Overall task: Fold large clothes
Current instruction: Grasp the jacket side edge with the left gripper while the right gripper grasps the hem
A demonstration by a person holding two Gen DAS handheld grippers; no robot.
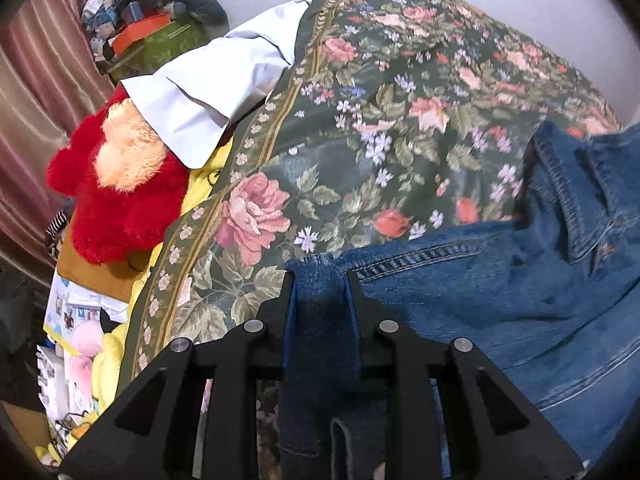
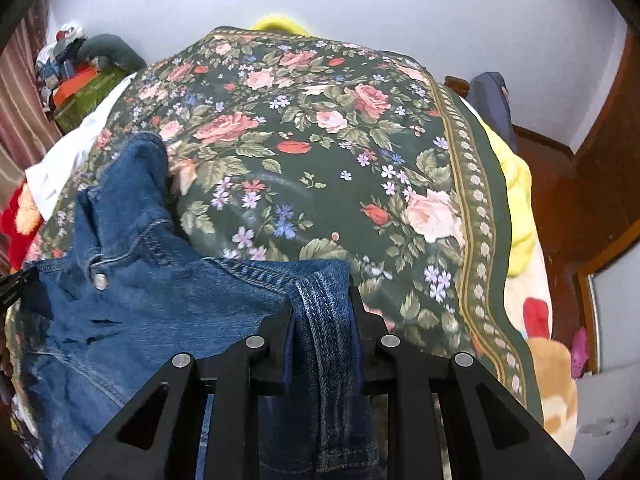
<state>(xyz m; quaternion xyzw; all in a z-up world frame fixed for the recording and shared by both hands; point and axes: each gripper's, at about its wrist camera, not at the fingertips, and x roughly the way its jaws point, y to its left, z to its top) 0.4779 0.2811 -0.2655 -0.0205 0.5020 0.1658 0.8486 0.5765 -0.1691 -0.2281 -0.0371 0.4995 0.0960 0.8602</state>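
A blue denim jacket (image 1: 520,280) lies bunched over a dark green floral bedspread (image 1: 360,120). My left gripper (image 1: 320,280) is shut on a folded denim edge, which hangs down between its fingers toward the camera. In the right wrist view the same denim jacket (image 2: 140,280) spreads to the left, with a metal button (image 2: 100,280) showing. My right gripper (image 2: 322,288) is shut on a thick stitched seam of it, above the floral bedspread (image 2: 320,140). The denim stretches sideways between the two grips.
A red plush toy (image 1: 120,200) and a pale shirt (image 1: 212,92) lie at the bedspread's left edge. Boxes and clutter (image 1: 140,32) are piled by a curtain (image 1: 32,80). A yellow blanket (image 2: 516,192) and wooden furniture (image 2: 580,200) border the right side.
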